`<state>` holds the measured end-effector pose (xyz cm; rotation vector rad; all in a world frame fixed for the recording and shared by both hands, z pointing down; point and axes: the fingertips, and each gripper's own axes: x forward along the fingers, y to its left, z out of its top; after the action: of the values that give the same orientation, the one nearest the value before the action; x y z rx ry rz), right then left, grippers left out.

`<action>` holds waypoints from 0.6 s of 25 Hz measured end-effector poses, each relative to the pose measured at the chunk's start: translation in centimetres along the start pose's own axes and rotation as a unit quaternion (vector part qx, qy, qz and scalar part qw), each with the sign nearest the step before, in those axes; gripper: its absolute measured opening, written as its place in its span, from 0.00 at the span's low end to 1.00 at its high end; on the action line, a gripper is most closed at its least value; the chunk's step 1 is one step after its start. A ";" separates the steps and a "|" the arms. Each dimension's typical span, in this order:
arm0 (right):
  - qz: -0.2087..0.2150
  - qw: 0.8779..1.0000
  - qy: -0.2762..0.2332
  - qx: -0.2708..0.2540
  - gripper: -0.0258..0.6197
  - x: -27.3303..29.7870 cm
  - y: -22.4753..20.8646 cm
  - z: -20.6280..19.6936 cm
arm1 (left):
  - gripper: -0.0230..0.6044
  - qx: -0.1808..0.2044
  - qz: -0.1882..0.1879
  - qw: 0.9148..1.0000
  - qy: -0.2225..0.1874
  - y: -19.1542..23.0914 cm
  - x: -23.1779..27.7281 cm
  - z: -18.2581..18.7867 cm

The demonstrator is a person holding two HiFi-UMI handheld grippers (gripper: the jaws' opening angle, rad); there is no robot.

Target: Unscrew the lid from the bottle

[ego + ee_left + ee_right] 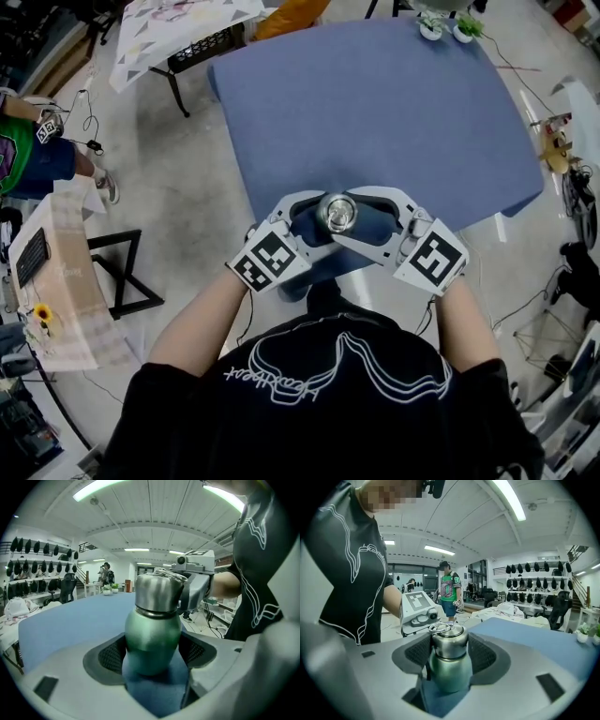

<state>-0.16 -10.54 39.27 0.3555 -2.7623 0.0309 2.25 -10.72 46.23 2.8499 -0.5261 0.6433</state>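
**Head view.** Nearest the lens is the person's black shirt point(328, 394), with both forearms reaching forward from it. The left claw point(314, 227) and right claw point(370, 225) close in from opposite sides on a shiny steel lid point(337, 214). It is seen from straight above, so it hides what is beneath it. It sits over the near edge of the blue tabletop point(375, 112). I cannot tell whether anything rests on that surface.

**Left gripper view.** The left claw is closed on the bottle point(152, 637). Its dark pads point(110, 656) press either side of the green body, well below the lid. I judge this low grip is there to keep the body from turning. The right claw comes onto the lid from the far side.

**Right gripper view.** The right claw stands fairly wide yet is clamped, because the lid fills the gap and the pads bear on its sides. The wire ring point(440, 628) on top stands clear above the pads, and the green body shows below them. One claw per part makes sense here — one to brace, one to twist. The lid sits down on the neck with no thread showing, so by my reading the unscrewing has hardly begun, if at all.
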 end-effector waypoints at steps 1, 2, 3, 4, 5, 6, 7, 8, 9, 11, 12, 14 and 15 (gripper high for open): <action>0.010 1.000 0.002 0.001 0.42 0.0 0.1 0.0 | 0.60 0.005 -0.010 1.000 0.000 -0.1 0.0 0.0; 0.020 1.000 0.003 0.001 0.42 0.0 0.1 0.0 | 0.60 0.010 -0.020 1.000 -0.001 -0.1 0.0 -0.1; 0.031 1.000 0.005 0.000 0.42 0.0 0.1 0.0 | 0.60 0.016 -0.030 0.999 -0.001 -0.2 0.0 -0.1; 0.041 0.999 0.007 -0.002 0.42 0.0 0.1 0.0 | 0.60 0.021 -0.041 0.999 -0.001 -0.2 -0.1 -0.1; 0.051 0.999 0.010 -0.005 0.42 0.1 0.1 0.1 | 0.60 0.027 -0.052 0.998 0.002 -0.2 -0.1 -0.1; 0.062 0.998 0.013 -0.009 0.42 0.1 0.2 0.1 | 0.60 0.032 -0.064 0.997 0.005 -0.3 -0.2 -0.1; 0.072 0.997 0.016 -0.013 0.42 0.1 0.3 0.1 | 0.60 0.037 -0.076 0.996 0.010 -0.3 -0.2 -0.1; 0.082 0.996 0.018 -0.018 0.42 0.1 0.3 0.1 | 0.60 0.042 -0.088 0.995 0.016 -0.4 -0.2 -0.2; 0.091 0.995 0.021 -0.022 0.42 0.1 0.3 0.1 | 0.60 0.047 -0.100 0.994 0.021 -0.4 -0.3 -0.2; 0.106 0.994 0.024 -0.028 0.42 0.2 0.4 0.2 | 0.60 0.057 -0.122 0.990 0.029 -0.4 -0.3 -0.2; 0.114 0.993 0.025 -0.030 0.42 0.3 0.4 0.2 | 0.60 0.061 -0.132 0.989 0.033 -0.4 -0.4 -0.3; 0.127 0.991 0.027 -0.033 0.42 0.4 0.6 0.1 | 0.60 0.070 -0.151 0.985 0.041 -0.6 -0.4 -0.5; 0.133 0.990 0.029 -0.035 0.42 0.4 0.6 0.1 | 0.60 0.073 -0.159 0.984 0.044 -0.6 -0.5 -0.5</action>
<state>-0.68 -10.01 39.32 -0.0321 -2.7254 0.0096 1.89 -9.86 46.45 2.9281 -0.0068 0.7698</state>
